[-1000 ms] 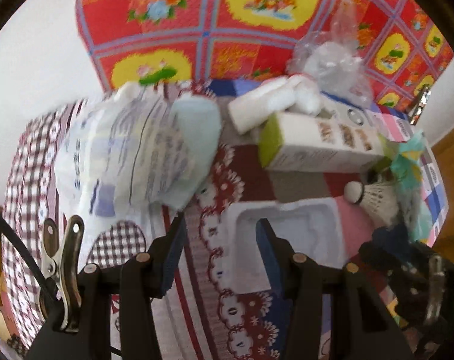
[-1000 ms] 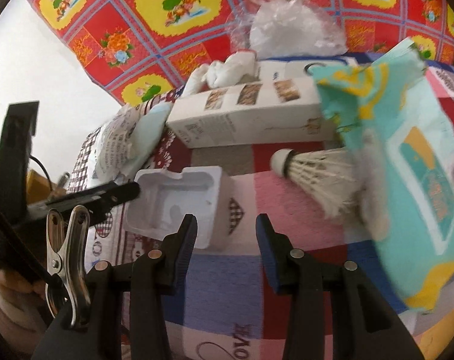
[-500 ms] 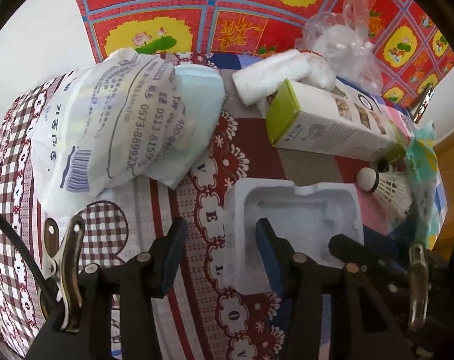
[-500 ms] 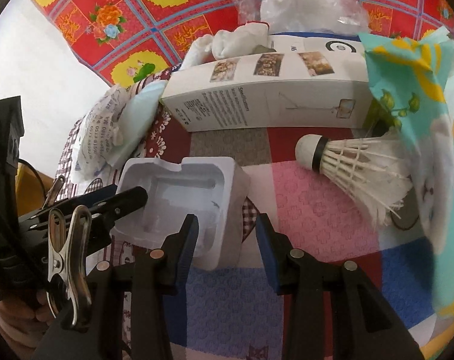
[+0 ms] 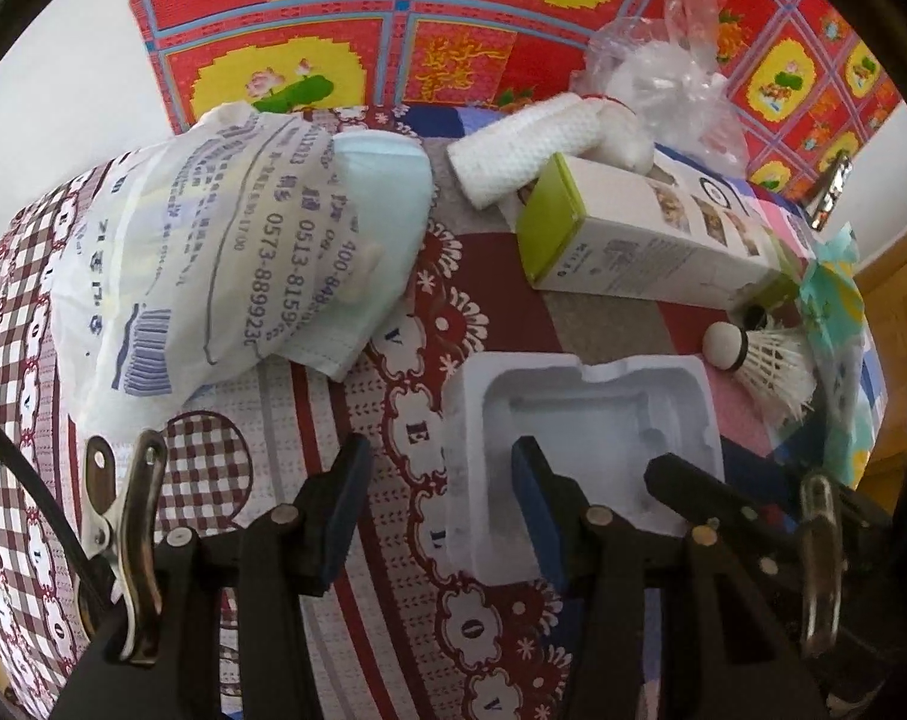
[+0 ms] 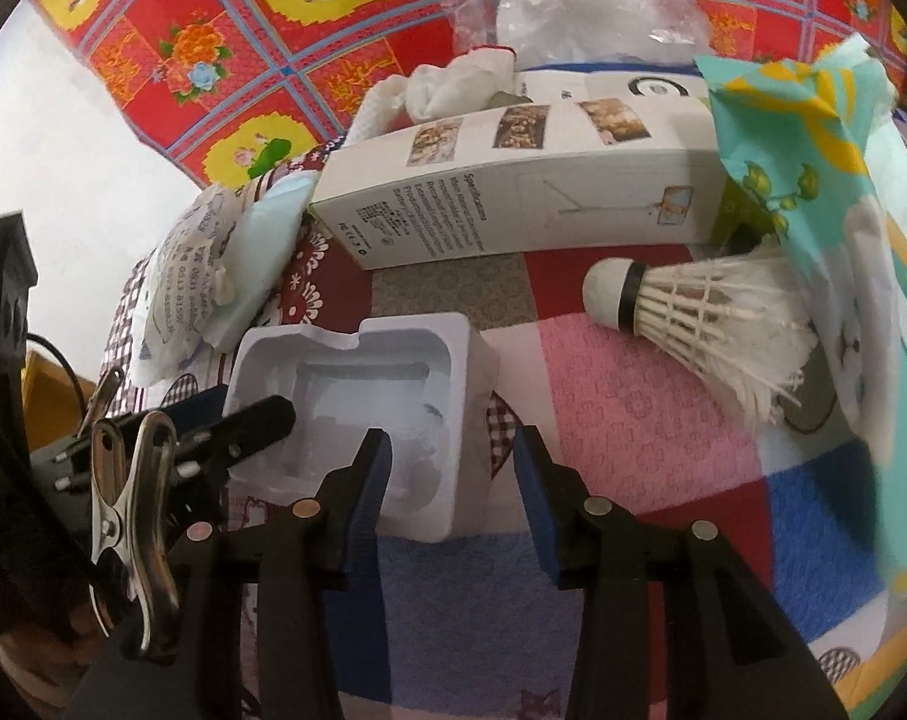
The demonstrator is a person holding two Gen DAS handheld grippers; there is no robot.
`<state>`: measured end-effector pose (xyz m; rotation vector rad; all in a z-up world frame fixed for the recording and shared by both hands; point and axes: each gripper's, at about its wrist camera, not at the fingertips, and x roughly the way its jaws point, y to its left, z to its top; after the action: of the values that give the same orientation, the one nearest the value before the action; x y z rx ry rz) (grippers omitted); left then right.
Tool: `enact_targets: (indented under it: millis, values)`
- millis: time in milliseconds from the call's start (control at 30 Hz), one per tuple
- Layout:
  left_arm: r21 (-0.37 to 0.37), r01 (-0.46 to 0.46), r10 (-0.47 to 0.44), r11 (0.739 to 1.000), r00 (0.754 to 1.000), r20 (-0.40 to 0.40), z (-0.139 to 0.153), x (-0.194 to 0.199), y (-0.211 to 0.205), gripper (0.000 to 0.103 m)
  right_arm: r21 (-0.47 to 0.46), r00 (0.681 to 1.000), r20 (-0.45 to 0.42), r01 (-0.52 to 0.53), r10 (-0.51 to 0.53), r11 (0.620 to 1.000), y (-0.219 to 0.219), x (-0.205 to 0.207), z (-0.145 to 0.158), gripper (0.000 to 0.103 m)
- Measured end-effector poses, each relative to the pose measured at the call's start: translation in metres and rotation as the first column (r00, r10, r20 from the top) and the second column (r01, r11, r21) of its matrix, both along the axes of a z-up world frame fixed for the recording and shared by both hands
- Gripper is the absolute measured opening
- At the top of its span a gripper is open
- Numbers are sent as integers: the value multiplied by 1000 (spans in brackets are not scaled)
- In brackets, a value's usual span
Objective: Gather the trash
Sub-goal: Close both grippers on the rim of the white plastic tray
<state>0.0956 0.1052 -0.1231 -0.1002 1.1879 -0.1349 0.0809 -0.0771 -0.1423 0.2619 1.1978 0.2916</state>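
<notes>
A white moulded foam tray (image 5: 591, 420) lies open side up on the patterned tablecloth (image 5: 333, 408). My left gripper (image 5: 438, 501) is open and straddles the tray's left wall, with its right finger inside the hollow. Over the opposite wall stands my right gripper (image 6: 453, 474), also open, its left finger inside the tray (image 6: 357, 384). No pad presses on the foam. In each view the other gripper's black finger reaches into the tray from the side. A shuttlecock (image 6: 693, 312) lies just right of the tray.
Behind the tray lies a long white carton (image 5: 639, 240) with a green end. A printed white bag (image 5: 183, 276) and a pale blue face mask (image 5: 381, 210) sit at the left. A rolled white towel (image 5: 525, 156), a clear plastic bag (image 5: 663, 84) and a teal wrapper (image 6: 813, 180) crowd the back and right.
Both grippers have closed in on the foam tray, which now looks larger. The right gripper's fingers have come down around its right wall. The jaws stand about as wide as before.
</notes>
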Motion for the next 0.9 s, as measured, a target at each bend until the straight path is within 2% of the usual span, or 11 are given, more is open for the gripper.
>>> enact_targets:
  millis: [67,133,167,200,267,367,533,900]
  values:
    - [16,27,-27,1000,1000,8,0,-2,-5,50,3,1000,-4,8,-8,1000,0,-2,-1,28]
    - [10,60,-60,998,998,18,0,-6,-10,47,-8,999,-2,34,-34,999,-1,-4,-1,21]
    - [1,79,-79,997,997,23,0,-7,-12,42,-6,999,-4,43,-43,999,-2,-5,-2,19]
    - [-6,89,-88,996,996,26,0,-8,-13,35,10,999,-12,46,-46,999,-2,-5,-2,18]
    - [-35,105,-105,994,994,24,0,-9,-14,28,16,998,-20,59,-59,998,-1,-8,-2,17]
    - [-43,123,-122,991,992,17,0,-10,-13,24,16,996,-6,85,-85,996,2,-15,3,17]
    - [-70,155,-154,986,988,18,3,-17,-2,23,41,991,8,131,-132,991,9,-28,10,16]
    - [-71,171,-166,983,984,60,27,-45,19,23,52,992,51,117,-119,992,25,-54,37,16]
